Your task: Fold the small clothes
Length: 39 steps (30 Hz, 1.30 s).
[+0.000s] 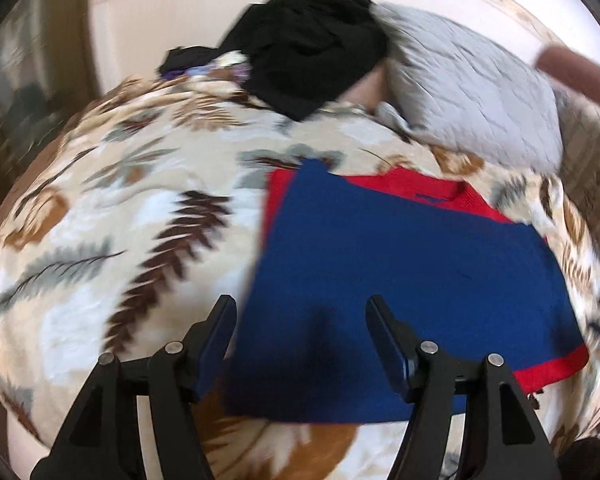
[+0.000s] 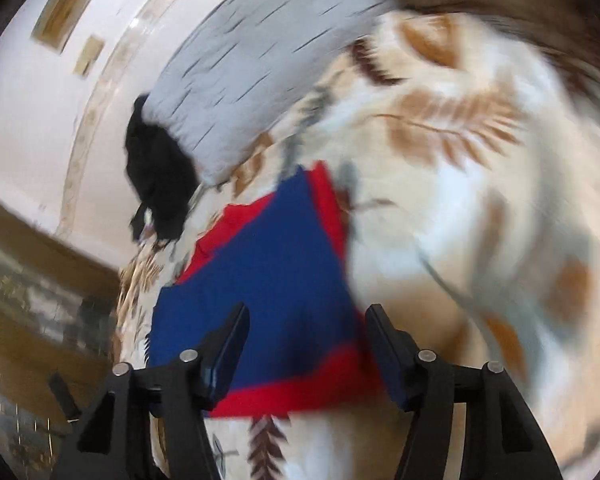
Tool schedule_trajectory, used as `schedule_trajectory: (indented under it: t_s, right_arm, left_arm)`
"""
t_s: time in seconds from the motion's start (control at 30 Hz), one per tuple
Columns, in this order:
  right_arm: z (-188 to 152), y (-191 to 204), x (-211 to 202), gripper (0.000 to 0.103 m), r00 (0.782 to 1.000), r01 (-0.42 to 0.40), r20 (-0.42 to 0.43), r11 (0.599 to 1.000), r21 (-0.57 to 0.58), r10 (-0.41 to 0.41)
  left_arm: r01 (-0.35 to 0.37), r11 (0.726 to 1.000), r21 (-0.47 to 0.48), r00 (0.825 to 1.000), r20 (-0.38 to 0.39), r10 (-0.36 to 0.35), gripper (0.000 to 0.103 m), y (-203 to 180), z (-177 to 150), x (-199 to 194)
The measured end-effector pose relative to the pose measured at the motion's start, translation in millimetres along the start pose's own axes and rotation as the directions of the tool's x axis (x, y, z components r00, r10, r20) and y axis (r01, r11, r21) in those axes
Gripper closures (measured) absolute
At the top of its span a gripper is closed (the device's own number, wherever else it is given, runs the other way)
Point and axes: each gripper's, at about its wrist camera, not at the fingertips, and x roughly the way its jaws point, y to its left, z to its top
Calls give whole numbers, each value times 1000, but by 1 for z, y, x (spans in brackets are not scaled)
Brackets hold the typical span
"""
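Left wrist view shows the left gripper (image 1: 300,320) with its jaws spread wide and nothing between them, hanging just above the near edge of the garment (image 1: 400,280). The garment is blue with red trim, and it lies flat on the blanket (image 1: 120,220), a little to the right of the middle. It looks already folded at least once, because a blue panel covers a red layer that shows at the far edge and at the near right corner.

Right wrist view shows the right gripper (image 2: 306,328) released as well, empty, over the near red band of the same garment (image 2: 268,264). Both pictures are blurred (the cameras seem to be moving), so I cannot tell whether any finger touches the cloth.

Far behind the garment lie a black heap (image 1: 312,52) and a grey pillow (image 1: 472,92), touching each other. A blurred, skin-coloured shape, perhaps a hand, shows at the far right edge of the left view.

My judgement: one fold is done and the grippers are between grasps, so the step in hand is to set up the following fold. The next move calls for each gripper to close on one near corner, taking all the layers together, and then to carry that edge toward the far edge. The blanket is soft, so a finger could catch it along with the garment.
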Motion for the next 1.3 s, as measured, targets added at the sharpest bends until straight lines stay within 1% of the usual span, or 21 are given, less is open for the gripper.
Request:
schedule_trajectory:
  t_s: [0.07,0.2,0.23,0.27,0.4,0.43,0.47,0.53,0.57,0.6,0.63,0.77,0.87,0.9,0.97,1.0,1.03,1.07,1.17,1.23,1.3]
  right_arm:
    - [27,0,32,39,999,17,-43,999,-32,-18]
    - [56,2,85,40,991,68,-104,993,-93,-78]
    - [60,0,101,47,986,76,-143,992,-102,-91]
    - [61,0,108,87,981,81,-169,991,-105,-98]
    - [59,20,91,87,985,138,-72,972,-192,-154]
    - [59,13,101,86,974,182,-102,966,-182,-202]
    - [57,7,107,80,970,186,-127,970,-156,-207]
    - [55,8,95,72,980,173,-80,976,-130,-185]
    - [53,12,89,59,977,192,-62,971,-141,-202]
    - [49,17,81,37,973,218,-37,964,-153,-226]
    - [43,27,67,35,974,222,1,961,-166,-225]
    - [18,66,30,35,990,138,65,964,-228,-127]
    - [-7,80,32,35,999,-11,-33,970,-241,3]
    - [-16,76,43,35,996,-22,-85,972,-236,2]
    - [-24,49,62,38,983,94,-136,977,-192,-121]
    - [-25,34,60,52,985,100,-127,988,-116,-114]
    - [-25,27,48,54,993,68,-91,996,-54,-73]
    - [-27,30,39,52,995,65,-70,997,-47,-68]
    - [-42,44,12,34,999,38,-3,996,-84,-38]
    - [-53,46,12,28,1000,0,-31,994,-106,-3]
    - [-60,24,27,30,994,56,-89,996,-66,-61]
  left_arm:
    - [-5,999,35,1000,-25,5,35,-14,-1,15]
    - [-35,997,74,996,-75,41,35,-24,-9,38]
    - [-36,996,80,996,-77,42,35,-25,-11,41]
    - [-39,995,92,996,-75,46,34,-25,-13,43]
    - [-37,992,120,996,-72,46,34,-25,-16,42]
    - [-36,992,120,997,-70,45,34,-25,-16,43]
    - [-41,991,125,996,-68,49,33,-26,-17,44]
    - [-46,990,131,996,-68,55,33,-26,-18,44]
    - [-43,991,128,996,-71,53,33,-26,-18,44]
    - [-43,991,126,996,-73,52,33,-26,-18,44]
    - [-43,991,124,996,-75,53,33,-26,-17,45]
    - [-48,992,115,995,-78,58,33,-27,-16,45]
    - [-48,992,113,995,-78,57,32,-26,-17,46]
    - [-47,992,114,995,-81,56,32,-26,-17,46]
    - [-42,993,115,995,-90,53,32,-26,-16,45]
    - [-40,993,114,994,-94,51,32,-26,-17,44]
    - [-39,992,117,994,-99,50,32,-26,-17,44]
    - [-34,992,118,994,-103,46,32,-25,-17,43]
    - [-34,993,109,994,-103,45,32,-25,-19,41]
    - [-41,993,107,994,-101,52,31,-26,-21,40]
    - [-46,993,106,993,-105,57,31,-28,-22,39]
